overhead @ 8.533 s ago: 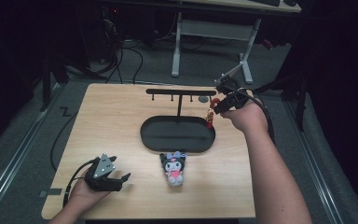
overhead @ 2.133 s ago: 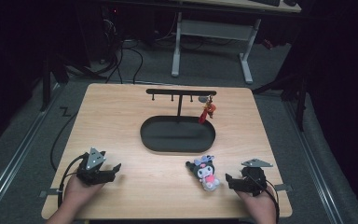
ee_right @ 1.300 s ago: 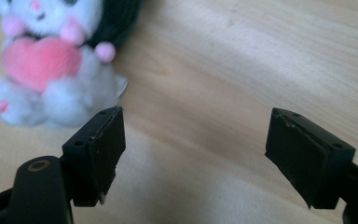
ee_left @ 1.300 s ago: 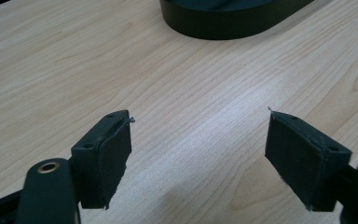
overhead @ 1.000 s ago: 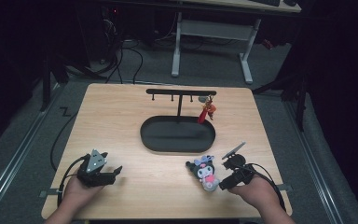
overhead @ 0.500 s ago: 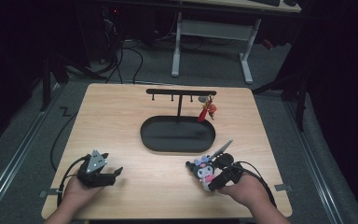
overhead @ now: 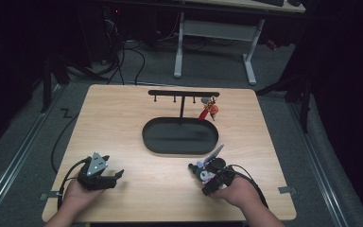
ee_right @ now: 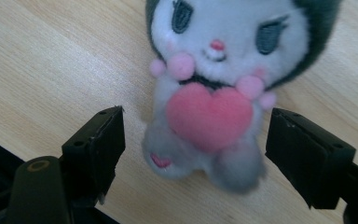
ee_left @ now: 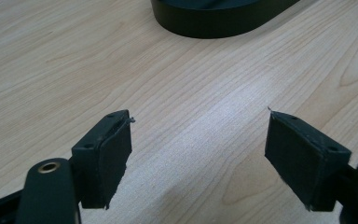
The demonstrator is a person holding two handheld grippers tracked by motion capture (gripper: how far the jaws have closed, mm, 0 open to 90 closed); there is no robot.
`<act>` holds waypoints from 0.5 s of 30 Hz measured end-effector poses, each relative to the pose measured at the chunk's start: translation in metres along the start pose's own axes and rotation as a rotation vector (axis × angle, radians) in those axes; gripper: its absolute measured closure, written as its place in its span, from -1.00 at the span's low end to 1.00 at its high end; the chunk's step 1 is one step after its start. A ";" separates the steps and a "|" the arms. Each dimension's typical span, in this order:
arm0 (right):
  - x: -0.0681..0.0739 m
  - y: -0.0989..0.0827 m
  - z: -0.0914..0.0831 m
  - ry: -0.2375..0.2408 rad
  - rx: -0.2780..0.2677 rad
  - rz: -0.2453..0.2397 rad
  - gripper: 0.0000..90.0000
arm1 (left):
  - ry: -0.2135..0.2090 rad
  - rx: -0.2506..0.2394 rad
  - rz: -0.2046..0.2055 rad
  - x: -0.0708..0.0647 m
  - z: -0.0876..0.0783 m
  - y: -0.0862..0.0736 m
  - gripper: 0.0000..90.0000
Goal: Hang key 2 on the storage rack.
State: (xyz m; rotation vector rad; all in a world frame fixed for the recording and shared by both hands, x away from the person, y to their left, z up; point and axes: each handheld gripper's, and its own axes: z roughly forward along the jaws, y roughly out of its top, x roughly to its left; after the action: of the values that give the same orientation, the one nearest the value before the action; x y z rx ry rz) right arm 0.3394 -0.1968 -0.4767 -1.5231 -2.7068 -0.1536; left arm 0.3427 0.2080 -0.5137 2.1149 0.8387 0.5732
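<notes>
Your right claw (overhead: 199, 173) sits over the plush toy (overhead: 205, 173) at about five o'clock on the worktop (overhead: 123, 123), just below the lower right end of the black oval tray (overhead: 180, 136). In the right gripper view the toy lies face up on the wood, a white-faced doll with dark ears, pink cheeks and a pink heart (ee_right: 209, 115) held at its chest. Its lower body and feet lie between your two black jaws, the left pad (ee_right: 106, 140) and the right pad clear of the fur on either side, with bare wood showing in the gap on the left. The jaws stand wide and have just been opening further, with the toy between them but not gripped. The toy's head points away from you toward the top of that view.

Your left claw (overhead: 116, 177) rests at about seven o'clock on the worktop, well apart from the toy. In the left gripper view its jaws are spread wide over bare wood, and the near wall of the tray (ee_left: 214, 21) curves across at twelve o'clock.

In the high view the tray lies at the middle of the worktop. Behind it, at twelve o'clock, stands a black hook rack (overhead: 183, 93) on a single post. A small red charm (overhead: 209, 109) hangs from the right end of the rack, above the far right rim of the tray.
</notes>
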 end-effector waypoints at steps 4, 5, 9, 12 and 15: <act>0.000 0.003 0.007 0.006 0.005 0.003 -0.59 | -0.002 0.001 0.003 0.000 0.000 0.000 -0.48; 0.000 0.003 0.008 0.005 0.005 0.005 -0.56 | -0.002 0.001 0.003 0.000 0.000 0.000 -0.48; -0.001 0.004 0.011 -0.011 -0.003 0.014 -0.24 | -0.003 0.003 0.004 0.000 0.001 0.000 -0.48; 0.000 0.005 0.011 -0.014 -0.005 0.016 -0.03 | -0.004 0.003 0.006 -0.001 0.001 0.000 -0.48; -0.001 0.005 0.007 -0.021 -0.016 0.010 0.04 | -0.004 0.004 0.006 -0.001 0.001 0.000 -0.48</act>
State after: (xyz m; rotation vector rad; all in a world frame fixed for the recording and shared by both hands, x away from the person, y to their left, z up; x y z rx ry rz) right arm 0.3447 -0.1940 -0.4838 -1.5509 -2.7201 -0.1605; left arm 0.3428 0.2072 -0.5143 2.1224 0.8323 0.5705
